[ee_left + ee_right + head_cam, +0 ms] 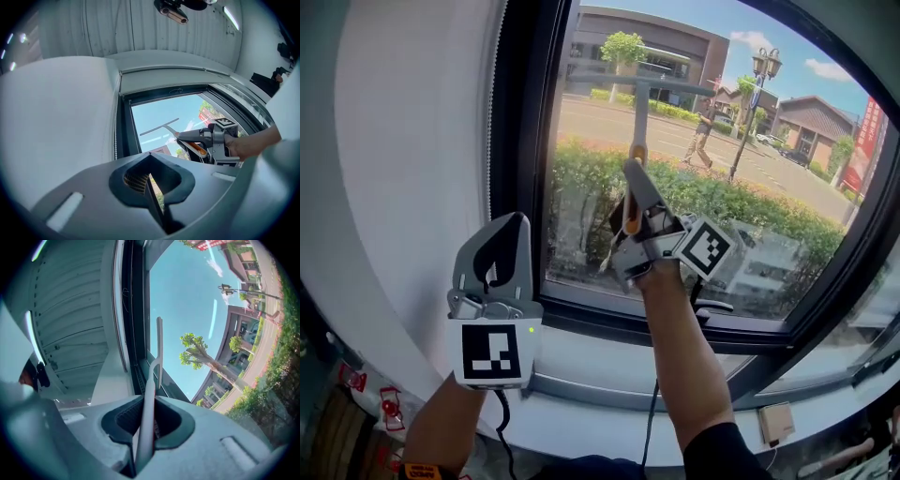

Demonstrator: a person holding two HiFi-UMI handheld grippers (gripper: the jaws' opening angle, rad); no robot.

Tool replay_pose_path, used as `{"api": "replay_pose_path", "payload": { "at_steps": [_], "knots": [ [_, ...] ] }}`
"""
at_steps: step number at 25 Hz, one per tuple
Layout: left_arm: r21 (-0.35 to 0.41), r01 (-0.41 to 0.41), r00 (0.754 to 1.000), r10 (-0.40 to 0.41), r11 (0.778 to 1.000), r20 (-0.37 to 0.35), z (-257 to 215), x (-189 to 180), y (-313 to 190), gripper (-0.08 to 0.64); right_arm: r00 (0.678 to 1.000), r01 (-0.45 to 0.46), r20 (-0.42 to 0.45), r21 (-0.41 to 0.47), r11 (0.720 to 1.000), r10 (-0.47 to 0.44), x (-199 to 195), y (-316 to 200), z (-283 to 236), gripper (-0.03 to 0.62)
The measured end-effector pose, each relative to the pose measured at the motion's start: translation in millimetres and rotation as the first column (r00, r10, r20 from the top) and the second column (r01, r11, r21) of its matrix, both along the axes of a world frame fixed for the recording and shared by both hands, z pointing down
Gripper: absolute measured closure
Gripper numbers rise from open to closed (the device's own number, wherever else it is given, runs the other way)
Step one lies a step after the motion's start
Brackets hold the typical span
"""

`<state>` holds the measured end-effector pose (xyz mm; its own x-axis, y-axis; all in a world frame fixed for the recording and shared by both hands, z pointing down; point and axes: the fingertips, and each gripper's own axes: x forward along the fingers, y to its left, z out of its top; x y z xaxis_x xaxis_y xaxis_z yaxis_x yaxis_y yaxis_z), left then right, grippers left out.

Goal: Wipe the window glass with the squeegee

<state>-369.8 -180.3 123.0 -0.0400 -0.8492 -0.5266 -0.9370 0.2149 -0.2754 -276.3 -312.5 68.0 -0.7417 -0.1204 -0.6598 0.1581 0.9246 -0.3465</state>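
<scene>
Right tool (634, 178) is closed on the handle of the squeegee (639, 111). The squeegee stands upright, with its blade across the upper left part of the window glass (787, 131). Left tool (508, 234) has its jaws pressed together with nothing between them. It hangs before the white wall (403, 169), beside the dark window frame (520, 141). Under the glass runs a pale sill (600, 370), and a black cable (652, 412) crosses it. Outside I see a hedge (750, 202) and a street lamp (764, 66).
</scene>
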Motion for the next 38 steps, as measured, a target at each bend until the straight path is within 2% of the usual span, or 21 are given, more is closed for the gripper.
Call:
{"api": "replay_pose_path", "payload": {
  "at_steps": [5,11,17,22,25,28,32,38],
  "knots": [
    [-0.051,0.009,1.0,-0.009,0.999,0.005,48,8,-9,0.543,1.0,-0.026,-0.006,-0.094,0.995,0.026,6,8,79,0.546],
    [-0.141,-0.002,0.999,-0.003,0.99,-0.033,107,13,-27,0.542,0.999,-0.018,-0.036,-0.201,0.979,0.01,10,17,162,0.546],
    [-0.217,0.037,0.998,-0.046,0.976,-0.041,155,1,-47,0.541,0.998,-0.021,-0.064,-0.24,0.971,0.006,4,18,198,0.546],
    [-0.256,0.011,0.998,-0.028,0.967,-0.062,180,8,-59,0.541,0.993,-0.047,-0.114,-0.23,0.972,0.021,5,20,209,0.546],
    [-0.271,0.004,0.997,-0.024,0.963,-0.068,184,15,-66,0.541,0.99,-0.056,-0.138,-0.191,0.98,0.03,10,24,204,0.546],
    [-0.243,0.001,0.998,-0.016,0.97,-0.059,167,24,-67,0.541,0.992,-0.042,-0.127,-0.109,0.993,0.028,23,33,181,0.546],
    [-0.168,0.015,1.0,-0.017,0.986,-0.012,120,39,-68,0.541,0.996,-0.02,-0.089,-0.003,1.0,0.02,48,32,124,0.546],
    [-0.035,-0.002,0.999,0.004,0.999,0.047,39,75,-66,0.541,0.999,-0.042,-0.024,0.12,0.992,0.045,100,9,21,0.546]
  ]
}}
